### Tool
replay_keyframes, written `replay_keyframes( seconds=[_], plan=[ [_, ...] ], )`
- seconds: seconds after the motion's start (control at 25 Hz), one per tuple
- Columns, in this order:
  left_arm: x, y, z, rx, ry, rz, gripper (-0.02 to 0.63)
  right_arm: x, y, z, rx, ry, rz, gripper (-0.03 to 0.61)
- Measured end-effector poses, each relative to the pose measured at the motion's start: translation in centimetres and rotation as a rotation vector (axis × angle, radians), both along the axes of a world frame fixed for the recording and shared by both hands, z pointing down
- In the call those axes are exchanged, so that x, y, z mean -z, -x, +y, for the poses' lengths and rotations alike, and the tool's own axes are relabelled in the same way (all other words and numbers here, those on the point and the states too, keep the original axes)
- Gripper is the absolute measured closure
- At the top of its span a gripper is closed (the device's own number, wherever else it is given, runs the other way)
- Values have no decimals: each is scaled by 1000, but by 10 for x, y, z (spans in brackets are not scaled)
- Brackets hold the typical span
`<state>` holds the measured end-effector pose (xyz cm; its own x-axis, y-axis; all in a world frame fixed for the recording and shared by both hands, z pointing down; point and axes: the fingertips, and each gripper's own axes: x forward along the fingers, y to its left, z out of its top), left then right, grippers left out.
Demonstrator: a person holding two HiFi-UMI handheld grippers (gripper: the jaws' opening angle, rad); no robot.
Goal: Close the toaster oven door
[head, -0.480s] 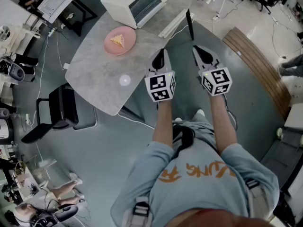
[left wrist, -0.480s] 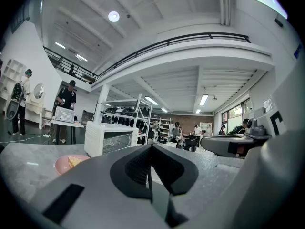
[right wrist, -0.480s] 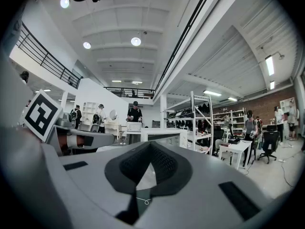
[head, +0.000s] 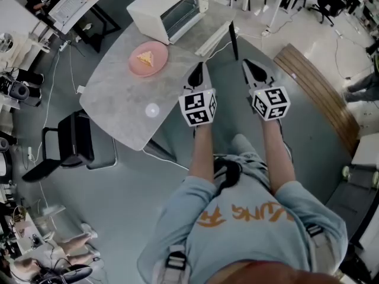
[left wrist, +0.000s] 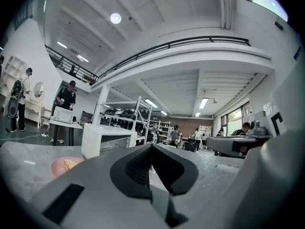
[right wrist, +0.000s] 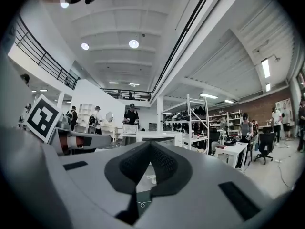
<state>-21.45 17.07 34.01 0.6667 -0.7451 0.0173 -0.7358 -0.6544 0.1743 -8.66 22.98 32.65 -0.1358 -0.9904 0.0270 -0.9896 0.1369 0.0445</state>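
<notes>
**Inspector:** Item under inspection?

**Assistant:** Toaster oven (head: pixel 155 5). It is a white box with rounded corners, standing upright at the far end of the table (head: pixel 118 93). Its front (head: pixel 182 9) is dark with a white frame and faces toward the person's right. The bars of a rack show in it. The left gripper view shows the same white side and dark front, low and far off.

**Inspector:** Condition of the door?

**Assistant:** Cannot be settled from these views. A long white strip (head: pixel 216 33) lies on the table, parallel to the front and a little off it. I cannot tell whether it belongs to the door.

**Inspector:** Surroundings?

**Assistant:** Just beside the oven, nearer the person, is a pink plate (head: pixel 135 67) carrying a wedge of food (head: pixel 145 57). The table is grey, stone-patterned and rounded at the corners. A black chair (head: pixel 74 141) stands at its left edge.

**Inspector:** The grippers?

**Assistant:** Left gripper (head: pixel 198 67): jaws pressed together with nothing between them. It is held at the table's near edge and points toward the oven. Right gripper (head: pixel 246 63): jaws likewise together and empty. It sits alongside the left one, off the table's edge and over the floor. Both are well apart from the oven, and neither touches anything.

**Inspector:** The operator?

**Assistant:** A person in a light blue shirt (head: pixel 237 229) with orange print, both arms extended forward.
</notes>
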Motion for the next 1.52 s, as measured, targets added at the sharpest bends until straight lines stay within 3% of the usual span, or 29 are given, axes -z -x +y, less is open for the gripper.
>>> replay_keyframes(
  seconds=[0.24,0.52,0.84,1.12,1.28,1.52],
  plan=[
    [27,-15,-16,-15,-55,14,612,30,-28,-12,-19,-60,-3,580],
    [57,-29,-63,27,-129,41,612,58,-60,-53,2,-143,10,580],
    [57,-70,-141,91,-145,14,612,65,-119,-144,35,-172,-26,580],
    [9,-122,-225,182,-49,8,612,23,-189,-222,70,-84,-44,580],
    [-21,-164,-267,199,13,-39,612,-2,-237,-275,72,-27,-93,580],
    [-54,-218,-331,239,106,-104,612,-41,-279,-361,165,83,-137,580]
  ],
)
